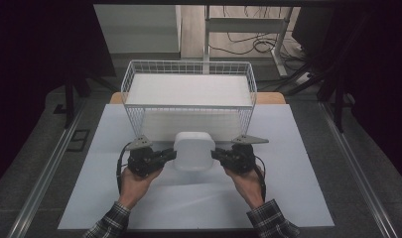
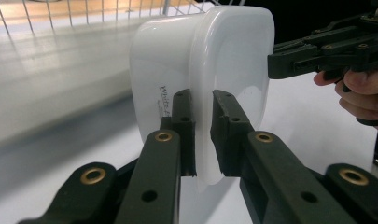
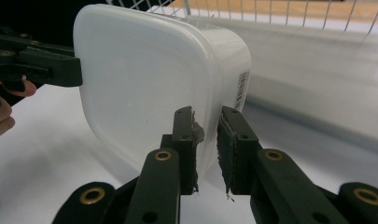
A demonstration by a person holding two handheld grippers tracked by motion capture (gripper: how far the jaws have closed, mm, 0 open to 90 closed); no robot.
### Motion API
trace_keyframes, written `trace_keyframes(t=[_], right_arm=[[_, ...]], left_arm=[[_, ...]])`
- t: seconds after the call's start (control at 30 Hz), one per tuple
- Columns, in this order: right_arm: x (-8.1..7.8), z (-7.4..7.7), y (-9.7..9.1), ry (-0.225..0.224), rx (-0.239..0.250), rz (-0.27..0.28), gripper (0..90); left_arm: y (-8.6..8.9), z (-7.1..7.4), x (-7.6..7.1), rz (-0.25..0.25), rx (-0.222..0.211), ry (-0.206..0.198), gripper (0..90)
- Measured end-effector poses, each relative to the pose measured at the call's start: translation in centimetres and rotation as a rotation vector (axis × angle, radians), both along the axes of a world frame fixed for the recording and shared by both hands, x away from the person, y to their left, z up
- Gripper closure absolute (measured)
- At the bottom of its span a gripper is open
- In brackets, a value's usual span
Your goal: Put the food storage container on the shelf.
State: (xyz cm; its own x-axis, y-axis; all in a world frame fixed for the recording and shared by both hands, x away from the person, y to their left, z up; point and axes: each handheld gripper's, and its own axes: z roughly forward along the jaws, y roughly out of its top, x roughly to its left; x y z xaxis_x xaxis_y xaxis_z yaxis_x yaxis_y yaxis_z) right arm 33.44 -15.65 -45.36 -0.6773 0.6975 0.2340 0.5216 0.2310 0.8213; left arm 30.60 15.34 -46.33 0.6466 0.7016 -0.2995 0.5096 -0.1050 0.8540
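A white plastic lidded container (image 1: pixel 192 150) is held between both grippers just in front of the wire basket (image 1: pixel 188 68). My left gripper (image 1: pixel 169 155) is shut on the container's left rim; in the left gripper view its jaws clamp the lid edge of the container (image 2: pixel 210 70). My right gripper (image 1: pixel 217 155) is shut on the right rim; in the right gripper view its jaws pinch the edge of the container (image 3: pixel 144 79). Each gripper view also shows the other gripper at the far side, the right gripper (image 2: pixel 289 63) and the left gripper (image 3: pixel 60 70).
The white wire basket stands at the back of the white table mat (image 1: pixel 288 188), with a white liner inside. Metal rails (image 1: pixel 357 168) run along both sides of the table. A desk frame and cables (image 1: pixel 258 42) lie beyond.
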Motion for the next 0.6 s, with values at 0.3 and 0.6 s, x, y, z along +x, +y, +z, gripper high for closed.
trace_keyframes(t=[0.3, 0.6], right_arm=[[3.5, 1.1, 0.9, -0.031, -0.027, -0.029, 76.7], [5.7, 0.0, 2.0, -0.009, -0.054, -0.048, 76.6]], left_arm=[[0.5, -0.3, 3.9, 0.020, -0.039, 0.011, 80.3], [0.8, -2.2, 6.0, 0.059, -0.045, 0.068, 79.3]])
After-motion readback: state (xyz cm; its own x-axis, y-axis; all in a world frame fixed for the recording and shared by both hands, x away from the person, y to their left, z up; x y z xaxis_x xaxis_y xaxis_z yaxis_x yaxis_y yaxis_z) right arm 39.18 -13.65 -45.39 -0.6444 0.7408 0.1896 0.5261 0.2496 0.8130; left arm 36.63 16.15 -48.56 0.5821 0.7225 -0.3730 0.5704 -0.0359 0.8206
